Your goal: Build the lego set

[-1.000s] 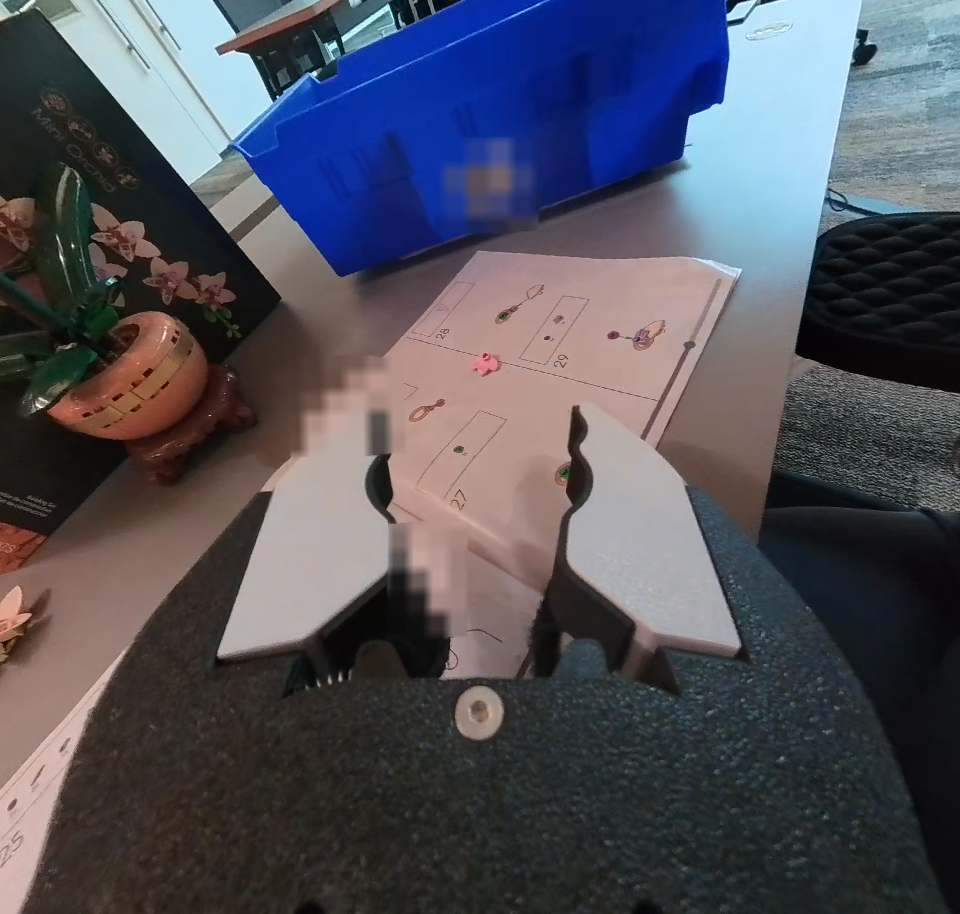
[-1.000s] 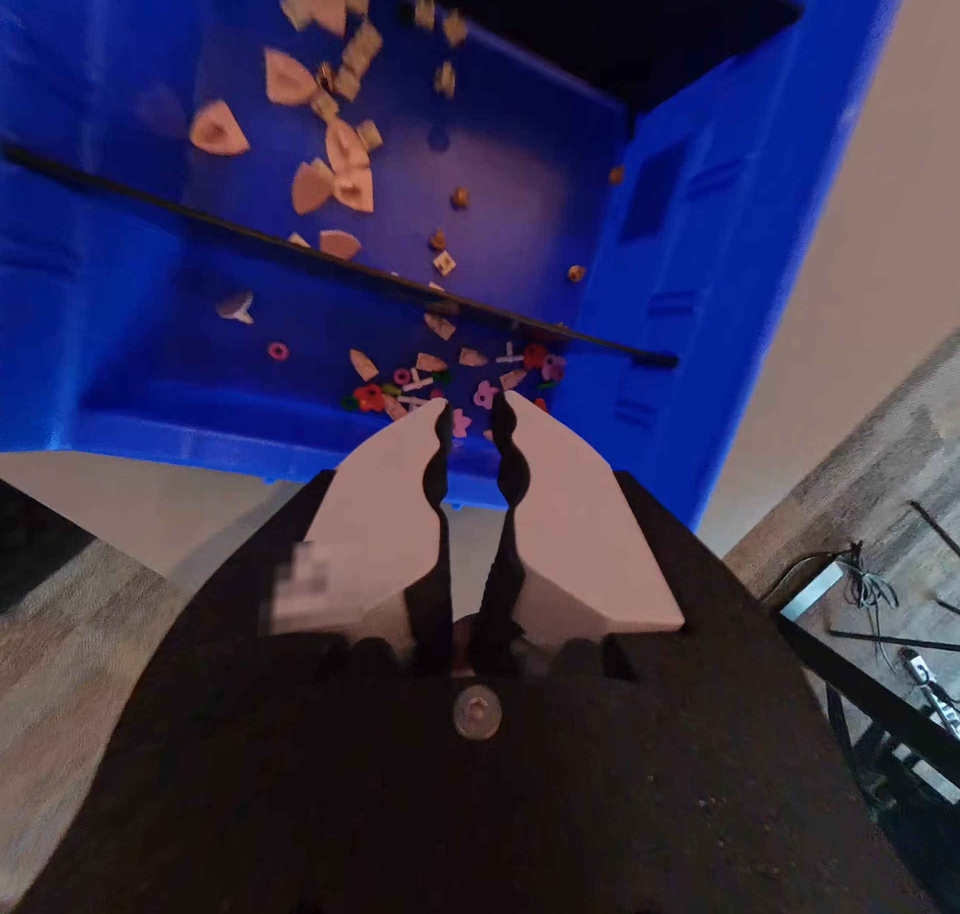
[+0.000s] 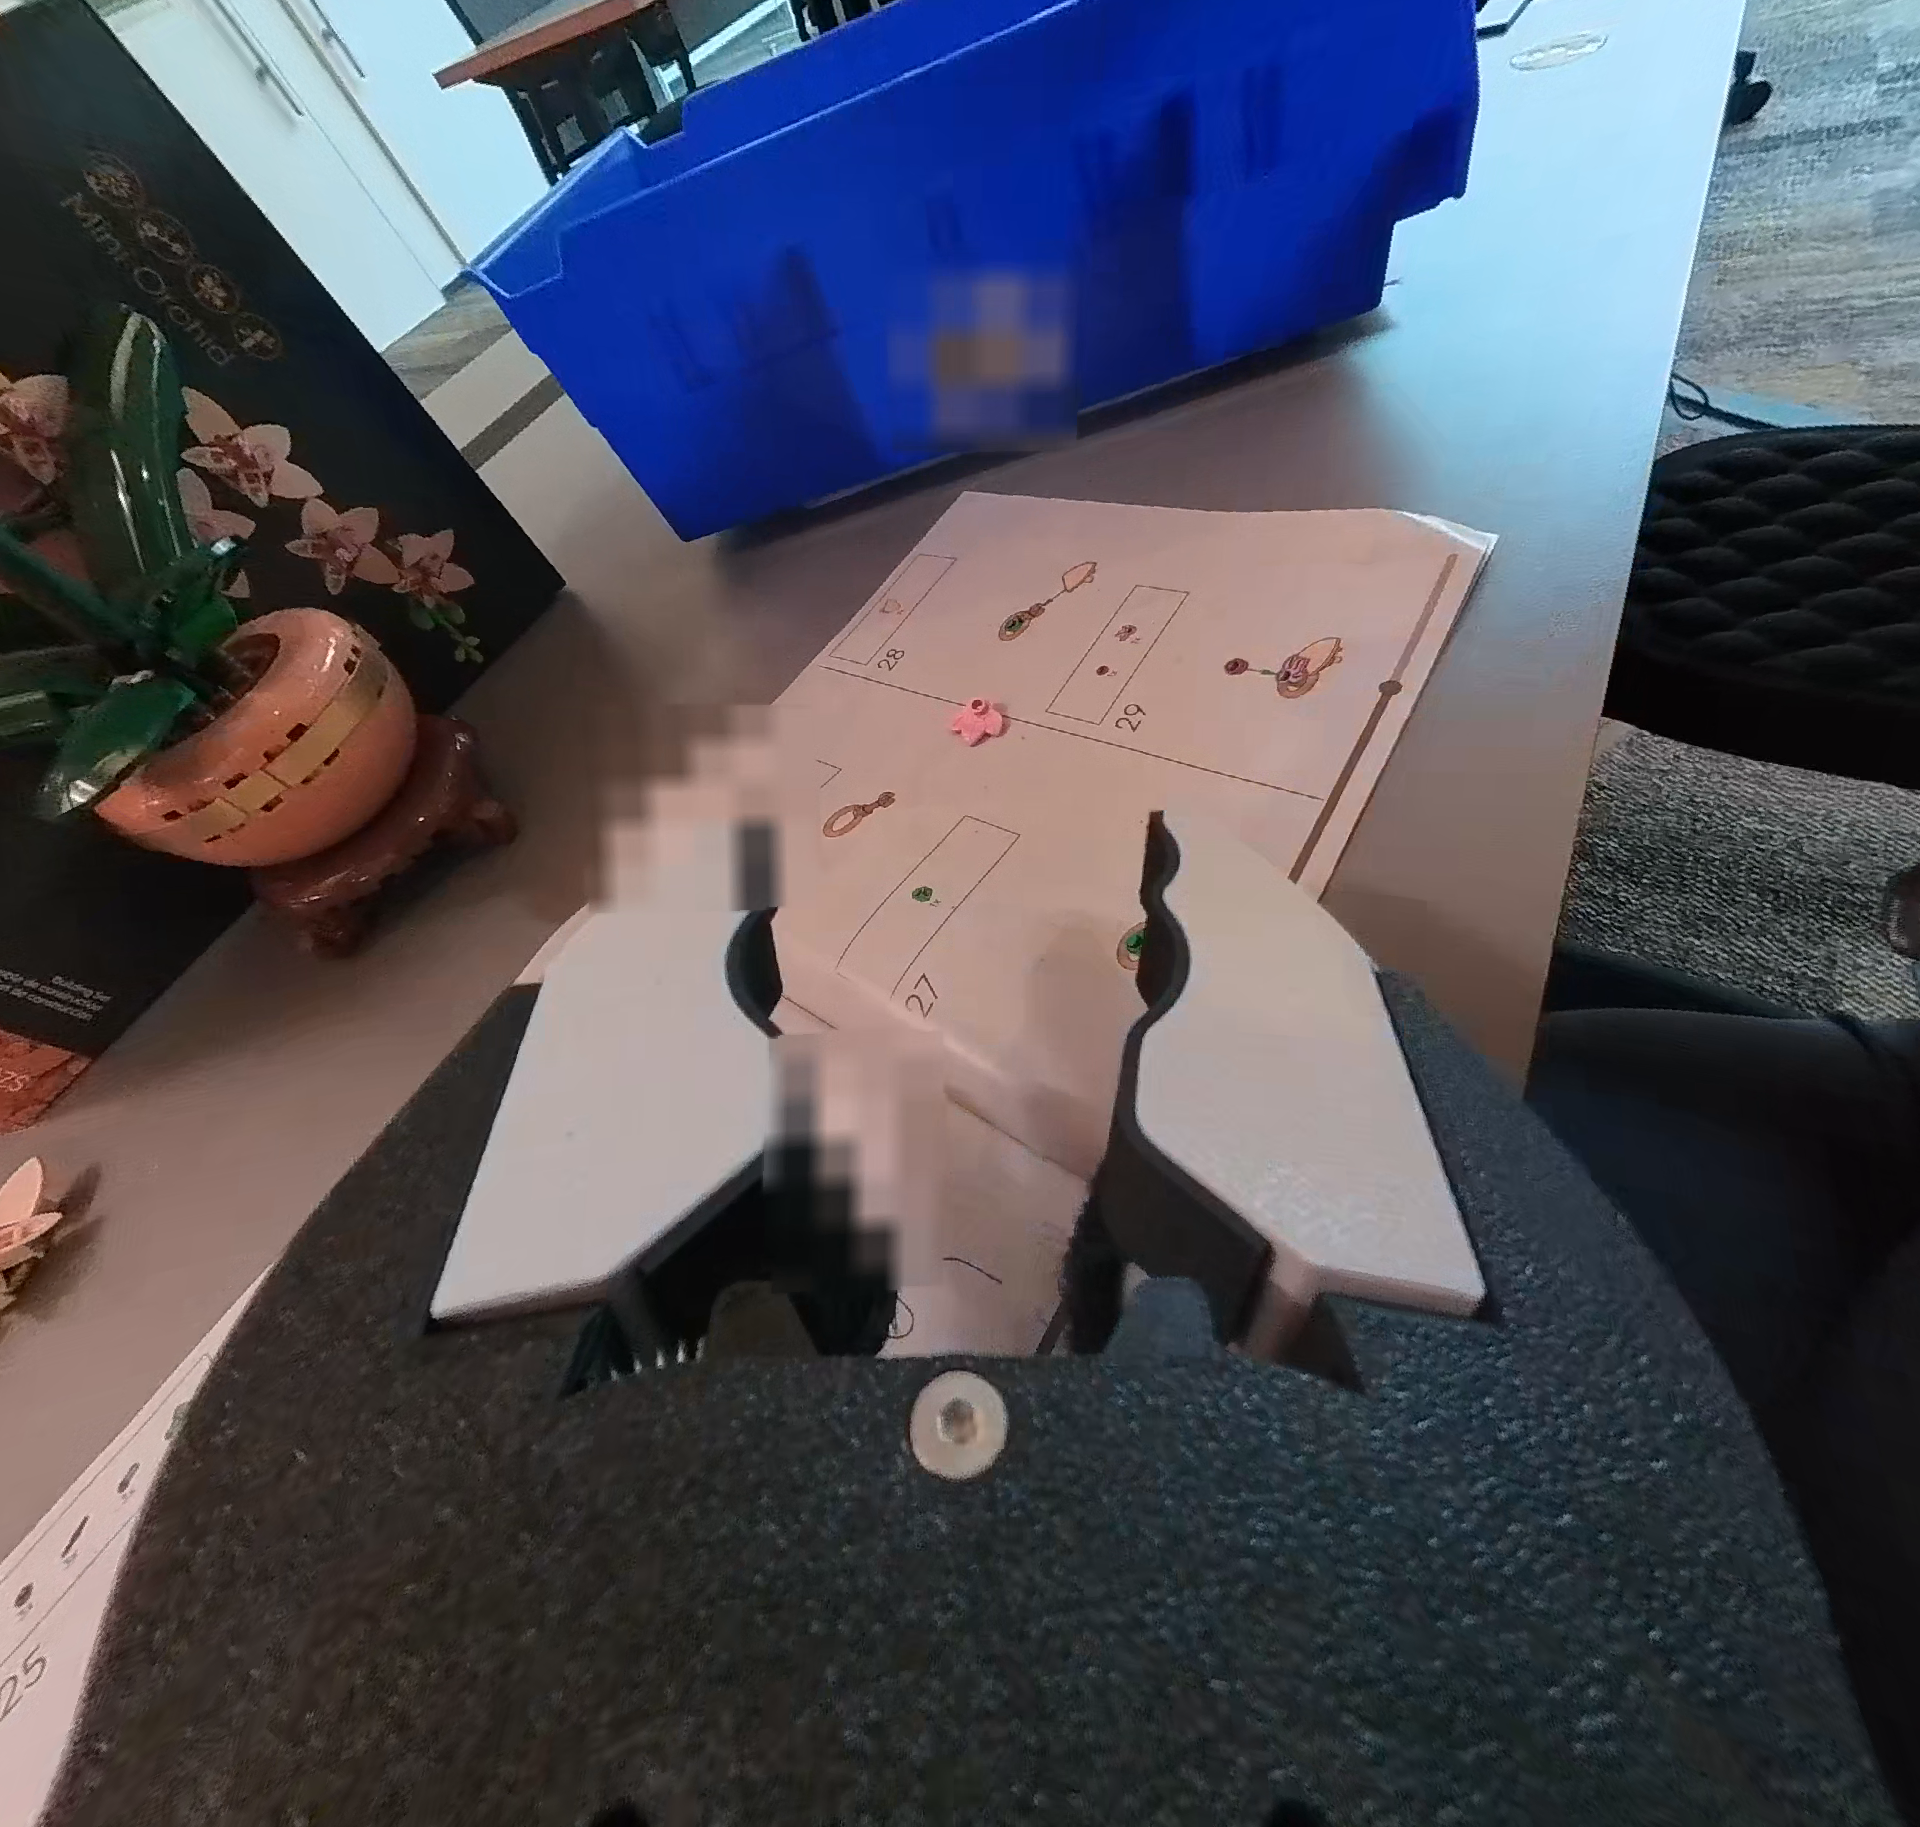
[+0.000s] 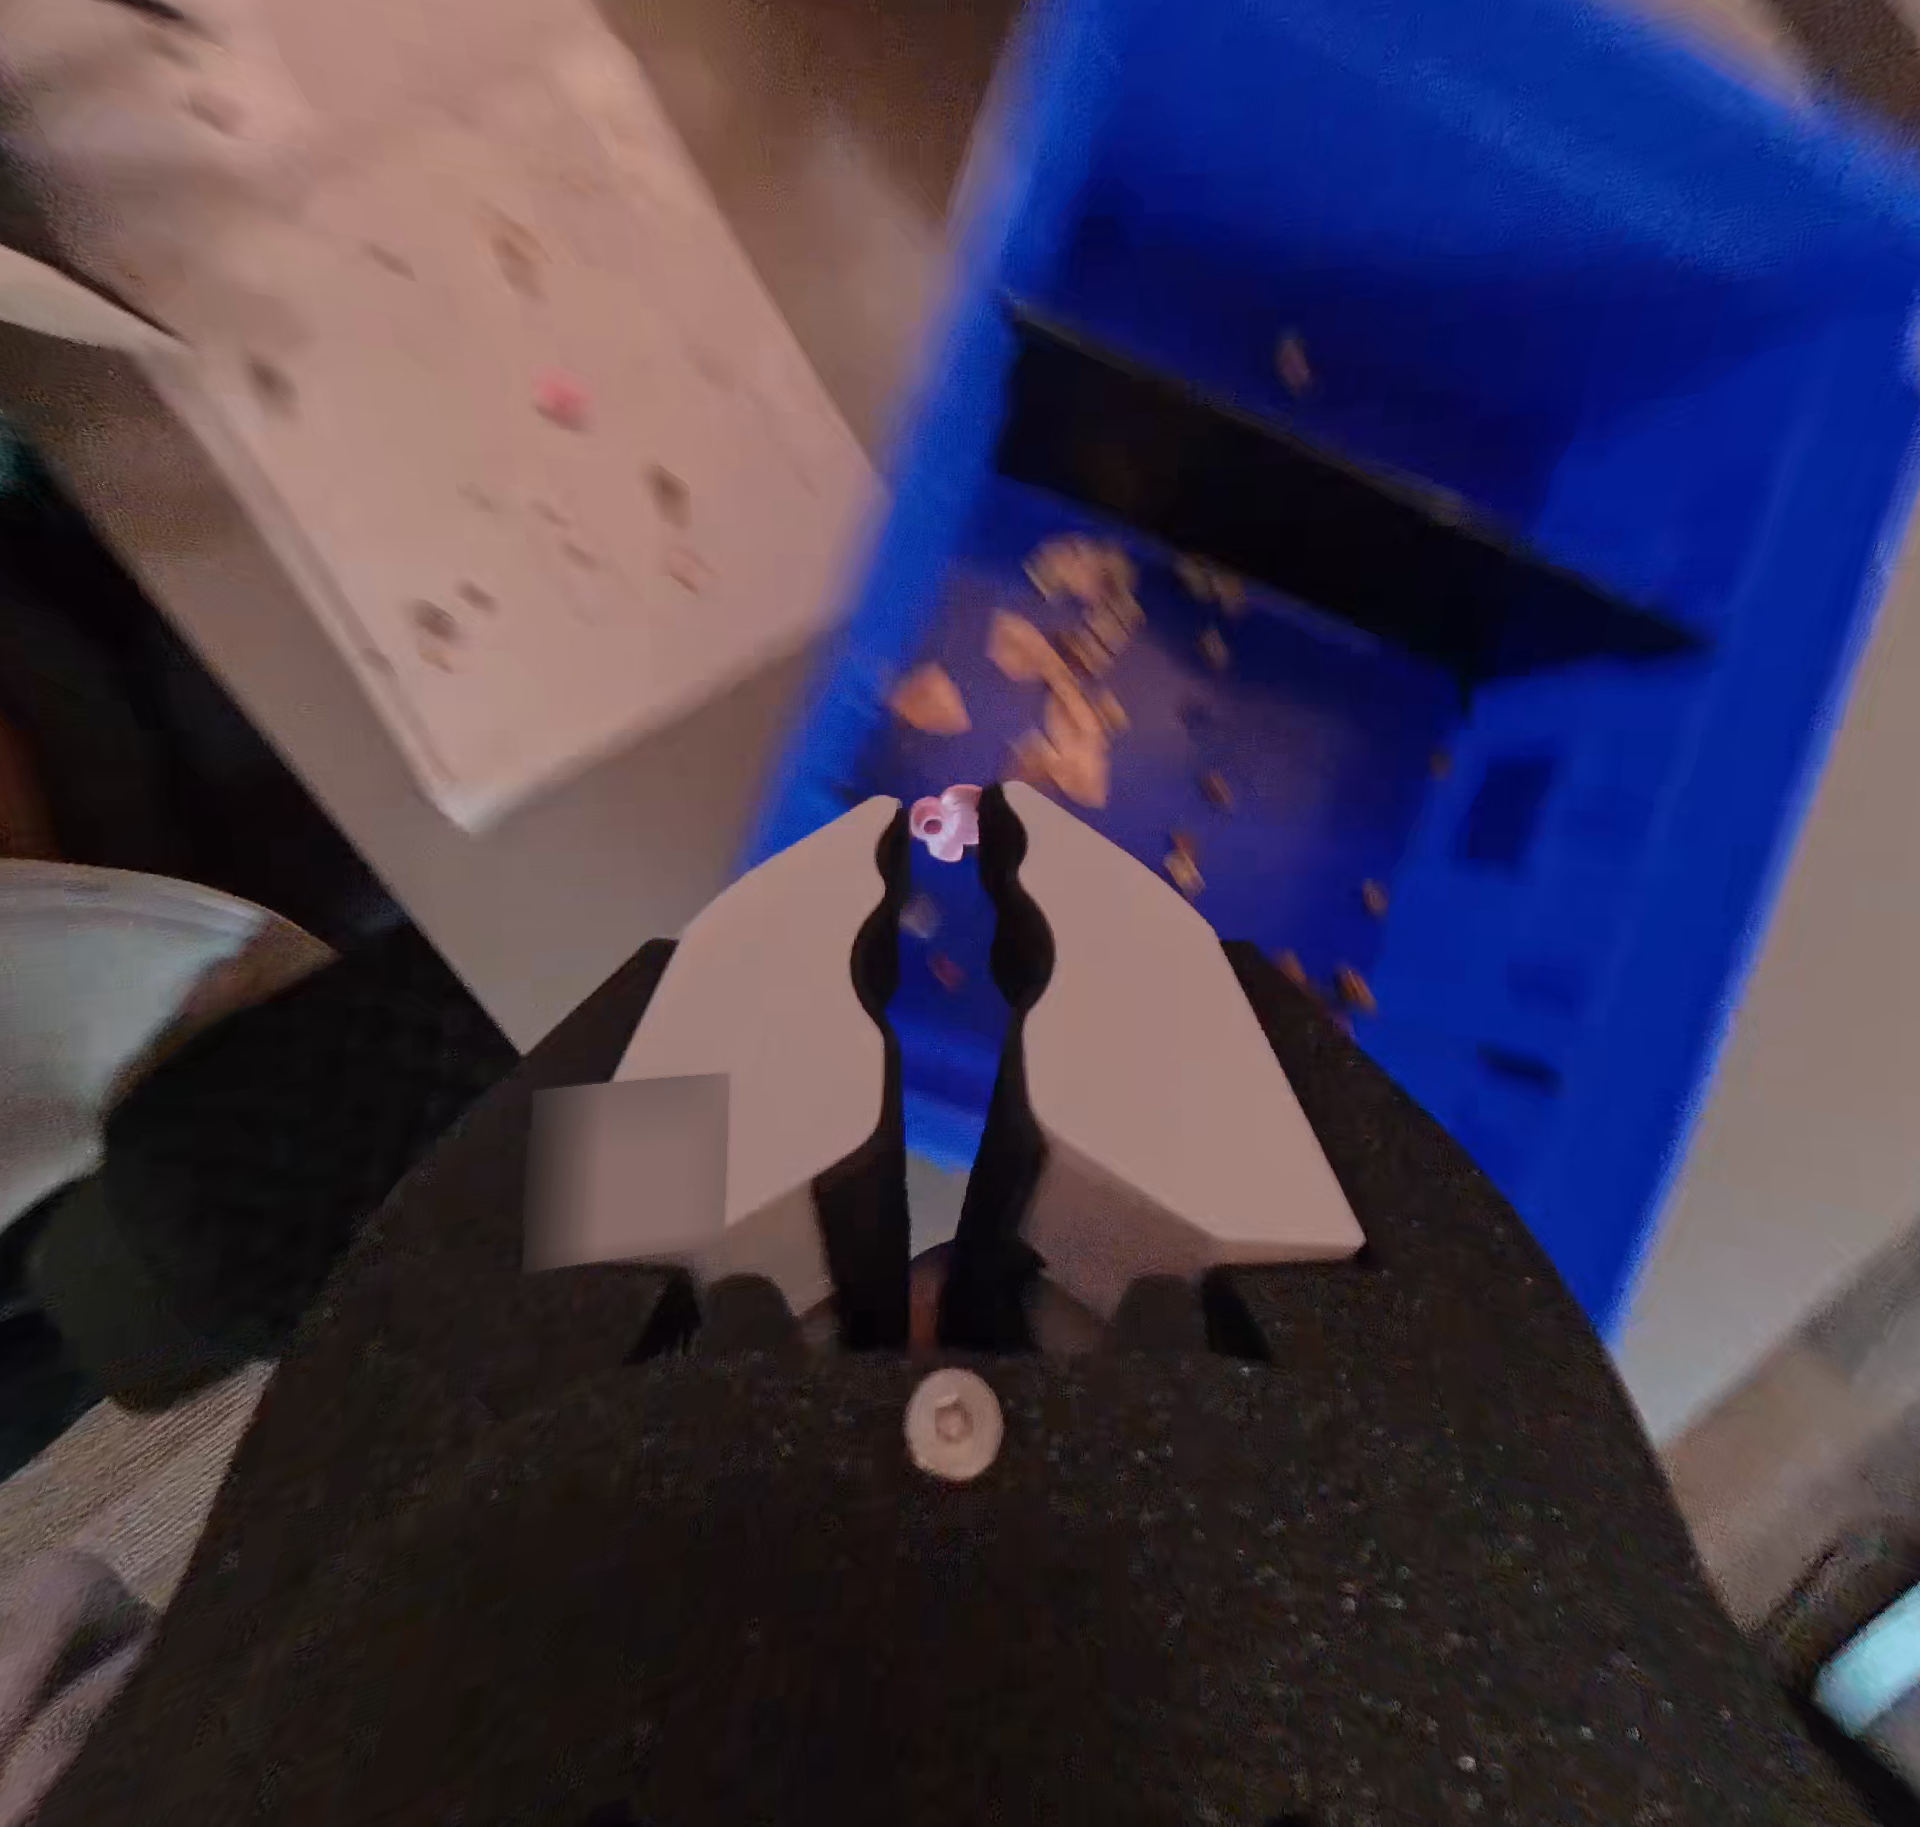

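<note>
One pink flower piece (image 4: 943,823) pinched at right gripper (image 4: 943,809) fingers' tips | left gripper (image 3: 954,868) fingers apart, empty

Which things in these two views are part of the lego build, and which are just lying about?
Part of the job:
- pink flower piece held in the right gripper
- second pink flower piece on the instruction sheet
- blue bin with loose pieces
- orchid pot model
- left gripper, open

Just lying about:
- set box
- black chair
</note>
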Tool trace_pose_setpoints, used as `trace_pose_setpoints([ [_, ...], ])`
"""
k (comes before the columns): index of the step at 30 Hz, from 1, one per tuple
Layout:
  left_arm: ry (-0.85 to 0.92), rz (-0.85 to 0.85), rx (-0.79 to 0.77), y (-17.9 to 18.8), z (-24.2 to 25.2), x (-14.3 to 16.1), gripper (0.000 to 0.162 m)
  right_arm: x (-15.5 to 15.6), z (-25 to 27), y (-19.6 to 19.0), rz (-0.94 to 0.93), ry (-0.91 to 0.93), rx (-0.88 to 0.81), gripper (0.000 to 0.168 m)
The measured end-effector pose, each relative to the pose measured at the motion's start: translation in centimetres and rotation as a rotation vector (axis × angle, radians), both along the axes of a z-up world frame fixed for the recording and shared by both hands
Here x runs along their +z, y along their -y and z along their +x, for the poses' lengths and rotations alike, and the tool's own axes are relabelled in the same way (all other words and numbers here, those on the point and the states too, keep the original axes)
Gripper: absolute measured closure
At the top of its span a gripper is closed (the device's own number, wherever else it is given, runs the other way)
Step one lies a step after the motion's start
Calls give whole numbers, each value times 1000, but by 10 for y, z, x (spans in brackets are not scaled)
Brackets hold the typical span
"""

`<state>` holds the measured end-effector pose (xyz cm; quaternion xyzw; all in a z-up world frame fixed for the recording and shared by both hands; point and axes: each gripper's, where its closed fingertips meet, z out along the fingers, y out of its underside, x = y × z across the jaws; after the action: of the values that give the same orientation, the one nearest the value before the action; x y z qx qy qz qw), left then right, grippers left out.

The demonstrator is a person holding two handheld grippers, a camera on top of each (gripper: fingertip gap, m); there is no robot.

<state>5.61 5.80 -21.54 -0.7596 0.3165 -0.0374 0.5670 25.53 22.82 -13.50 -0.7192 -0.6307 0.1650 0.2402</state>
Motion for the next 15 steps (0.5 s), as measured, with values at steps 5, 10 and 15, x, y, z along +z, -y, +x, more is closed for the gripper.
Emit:
trace_pose_setpoints([
  [5,-21,-1,-6,0,2,-2,93,-43,-99,97,0,-37,237,155],
  [10,-10,9,-15,1,2,0,92,-116,-128,91,6,76,176,153],
  [15,-6,15,-13,1,1,1,92,-100,-131,100,-72,-48,185,135],
])
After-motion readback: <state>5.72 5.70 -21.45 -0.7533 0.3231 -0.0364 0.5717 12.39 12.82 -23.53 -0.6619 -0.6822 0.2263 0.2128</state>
